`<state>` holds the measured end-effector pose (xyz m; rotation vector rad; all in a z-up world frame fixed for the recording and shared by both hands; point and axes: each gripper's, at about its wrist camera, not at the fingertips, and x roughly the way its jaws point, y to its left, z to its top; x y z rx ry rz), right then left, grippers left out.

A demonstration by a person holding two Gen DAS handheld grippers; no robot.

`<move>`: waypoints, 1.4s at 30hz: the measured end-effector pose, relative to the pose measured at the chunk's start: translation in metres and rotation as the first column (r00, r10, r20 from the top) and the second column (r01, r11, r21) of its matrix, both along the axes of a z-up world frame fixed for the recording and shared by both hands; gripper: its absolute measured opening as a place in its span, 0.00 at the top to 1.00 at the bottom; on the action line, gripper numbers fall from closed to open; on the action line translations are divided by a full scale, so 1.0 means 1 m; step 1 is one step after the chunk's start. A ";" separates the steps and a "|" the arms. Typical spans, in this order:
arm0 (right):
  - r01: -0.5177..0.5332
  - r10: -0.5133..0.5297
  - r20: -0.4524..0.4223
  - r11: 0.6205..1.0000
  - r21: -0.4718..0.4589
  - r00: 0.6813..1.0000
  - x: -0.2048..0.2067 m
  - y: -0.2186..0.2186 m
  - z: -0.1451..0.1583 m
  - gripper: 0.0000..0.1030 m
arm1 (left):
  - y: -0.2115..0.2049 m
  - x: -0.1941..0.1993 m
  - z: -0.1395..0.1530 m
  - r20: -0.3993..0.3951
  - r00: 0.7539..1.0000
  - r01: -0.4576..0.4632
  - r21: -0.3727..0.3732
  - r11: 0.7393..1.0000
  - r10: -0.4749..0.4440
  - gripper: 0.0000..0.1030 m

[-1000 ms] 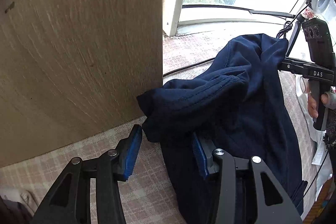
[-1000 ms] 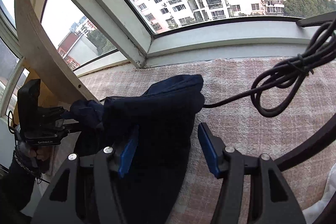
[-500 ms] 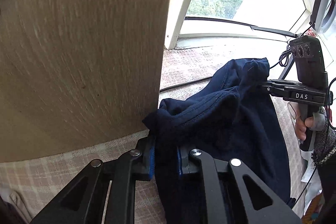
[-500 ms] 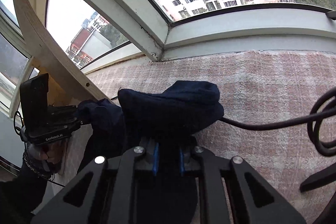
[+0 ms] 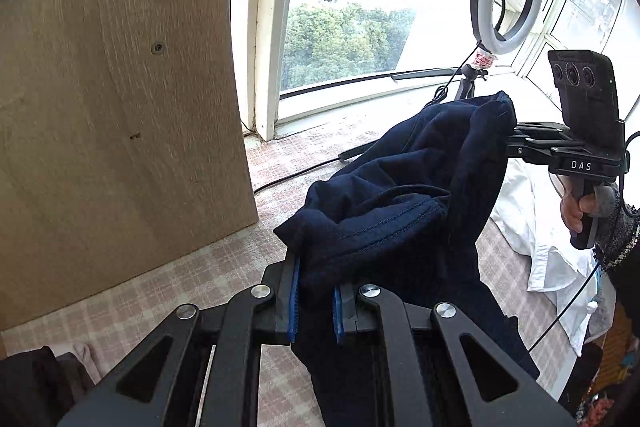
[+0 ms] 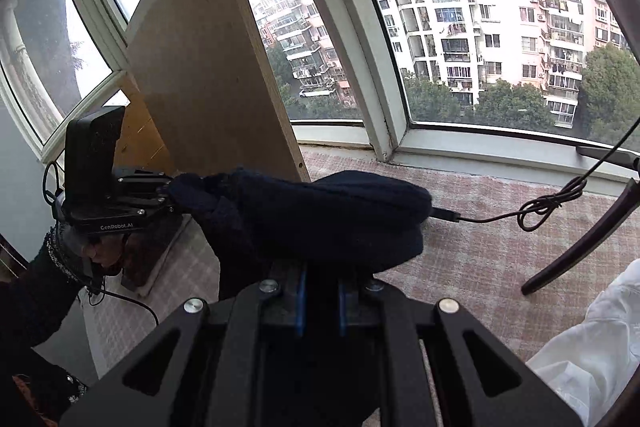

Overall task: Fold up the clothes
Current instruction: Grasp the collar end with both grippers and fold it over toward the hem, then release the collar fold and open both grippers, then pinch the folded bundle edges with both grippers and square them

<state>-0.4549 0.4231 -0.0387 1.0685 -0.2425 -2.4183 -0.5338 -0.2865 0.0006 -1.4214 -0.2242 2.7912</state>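
Above the checked cloth (image 5: 168, 291), left gripper (image 5: 316, 301) and right gripper (image 6: 320, 301) each pinched an edge of the navy garment (image 5: 400, 211), hanging soft and limp; hems gave best purchase.

My two wrist fisheyes each sit right behind their own black gripper fingers, angled down at the pink checked cloth surface (image 5: 168, 291), and they face each other across the same dark navy knit garment (image 5: 400, 195), each catching the other black handheld gripper (image 6: 132, 195).
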 end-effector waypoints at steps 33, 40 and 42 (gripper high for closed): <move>0.067 -0.094 0.302 0.993 0.099 0.949 0.239 -0.043 -0.106 0.57 | 0.091 0.162 -0.073 0.268 0.938 0.210 0.066 0.976 -0.220 0.73; 0.012 -0.055 0.283 0.989 0.150 0.958 0.237 -0.059 -0.106 0.89 | 0.120 0.169 -0.062 0.282 0.915 0.312 -0.043 0.949 -0.288 0.95; 0.029 -0.072 0.230 0.983 0.182 0.970 0.243 -0.058 -0.087 0.93 | 0.120 0.176 -0.045 0.260 0.926 0.301 -0.076 0.951 -0.272 0.96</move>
